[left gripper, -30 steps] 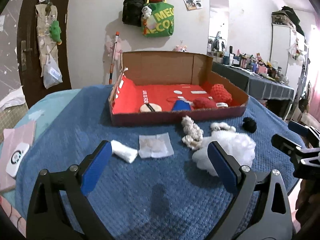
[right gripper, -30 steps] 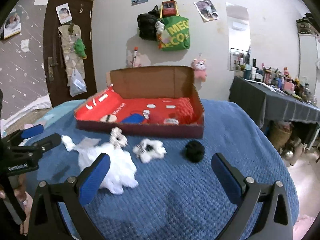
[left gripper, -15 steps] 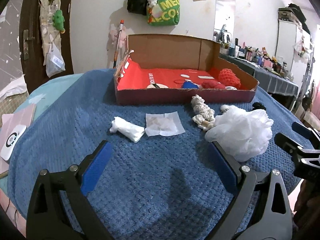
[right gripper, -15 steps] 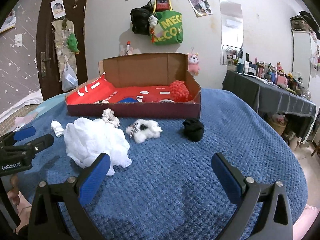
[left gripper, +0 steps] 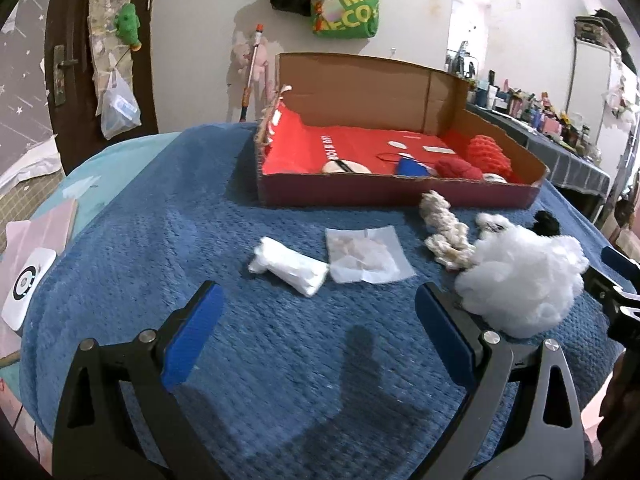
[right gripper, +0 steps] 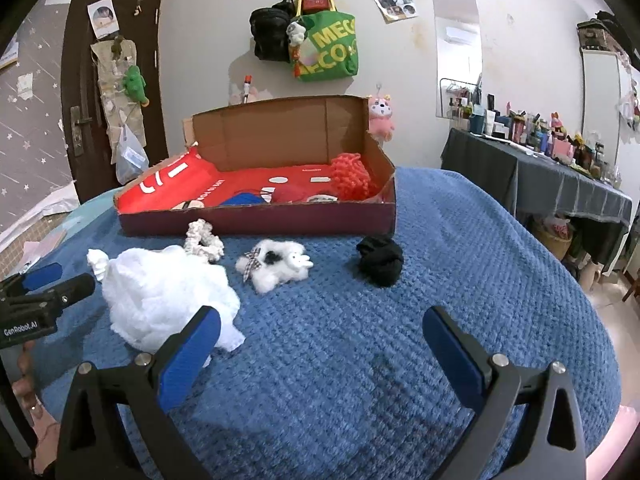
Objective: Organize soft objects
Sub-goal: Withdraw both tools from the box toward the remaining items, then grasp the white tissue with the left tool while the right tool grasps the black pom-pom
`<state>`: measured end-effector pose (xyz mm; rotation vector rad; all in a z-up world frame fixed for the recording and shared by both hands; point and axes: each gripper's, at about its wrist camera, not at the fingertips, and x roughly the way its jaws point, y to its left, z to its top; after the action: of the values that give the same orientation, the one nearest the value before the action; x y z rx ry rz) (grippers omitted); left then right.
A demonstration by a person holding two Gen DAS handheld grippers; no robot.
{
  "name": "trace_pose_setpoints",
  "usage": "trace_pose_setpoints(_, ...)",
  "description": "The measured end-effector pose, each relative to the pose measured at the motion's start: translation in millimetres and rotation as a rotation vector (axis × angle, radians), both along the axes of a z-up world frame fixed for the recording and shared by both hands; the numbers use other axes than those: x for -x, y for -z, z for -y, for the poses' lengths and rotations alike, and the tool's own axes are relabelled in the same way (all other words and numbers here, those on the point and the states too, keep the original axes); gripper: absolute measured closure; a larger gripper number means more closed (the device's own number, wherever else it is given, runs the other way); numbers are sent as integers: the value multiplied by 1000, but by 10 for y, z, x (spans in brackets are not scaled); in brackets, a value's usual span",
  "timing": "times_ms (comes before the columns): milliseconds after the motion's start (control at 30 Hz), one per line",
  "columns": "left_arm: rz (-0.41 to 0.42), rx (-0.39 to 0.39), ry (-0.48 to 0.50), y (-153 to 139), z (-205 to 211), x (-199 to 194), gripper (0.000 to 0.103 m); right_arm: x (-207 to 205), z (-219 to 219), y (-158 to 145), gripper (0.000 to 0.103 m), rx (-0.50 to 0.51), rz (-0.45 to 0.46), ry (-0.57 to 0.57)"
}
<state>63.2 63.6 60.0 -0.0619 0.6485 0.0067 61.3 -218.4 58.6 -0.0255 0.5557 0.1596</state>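
An open cardboard box [left gripper: 400, 196] [right gripper: 260, 222] with a red lining stands at the back of the blue blanket [left gripper: 280, 360]; a red knitted piece [left gripper: 490, 156] [right gripper: 352, 176] lies inside it. In front lie a white rolled cloth [left gripper: 288, 266], a flat white tissue packet [left gripper: 364, 256], a cream rope knot [left gripper: 444, 232] [right gripper: 204, 240], a white stuffing ball [left gripper: 524, 284] [right gripper: 164, 296], a white plush [right gripper: 276, 266] and a black soft ball [right gripper: 380, 260]. My left gripper [left gripper: 316, 336] is open and empty, short of the cloth. Open too is my right gripper [right gripper: 320, 348], beside the stuffing.
A pink pad with a white device [left gripper: 28, 284] lies at the left edge of the bed. A dark table crowded with bottles [right gripper: 560, 168] stands to the right. Bags [right gripper: 320, 40] hang on the wall behind the box.
Both cameras have come lower and closer to the blanket, so the soft items look larger. Both grippers stay open, and nothing on the blanket has moved.
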Motion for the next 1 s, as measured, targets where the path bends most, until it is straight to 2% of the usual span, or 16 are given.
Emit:
trace_pose_setpoints(167,-35,-31,-43,-40,-138,-155,5,-145,46,-33,0,17,-19,20)
trace_pose_setpoints(433,-105,-83,-19,-9,-175,-404,7,-517,261,-71,0,-6,-104,66)
trace_pose_setpoints(567,-145,-71,-4,16,-194,-505,17,-744,320,-41,0,14,-177,71)
trace_pose_setpoints(633,-170,-65,2,43,-209,-562,27,-823,357,-18,0,-1,-202,56)
trace_pose_setpoints(767,-209,-39,19,93,-243,-635,31,-961,444,43,7,-14,-250,52)
trace_pose_setpoints(833,-221,-20,34,121,-253,-660,40,-1021,481,69,8,-26,-270,48)
trace_pose_setpoints(867,-224,-6,41,130,-261,-673,43,-1053,496,82,13,-31,-276,44)
trace_pose_setpoints(933,-236,31,61,151,-267,-699,57,-1111,499,107,23,-38,-290,21)
trace_pose_setpoints(967,-236,38,65,147,-263,-704,60,-1136,493,118,36,-44,-299,7)
trace_pose_setpoints(1000,-232,38,64,137,-255,-702,64,-1158,489,138,53,-60,-315,-20)
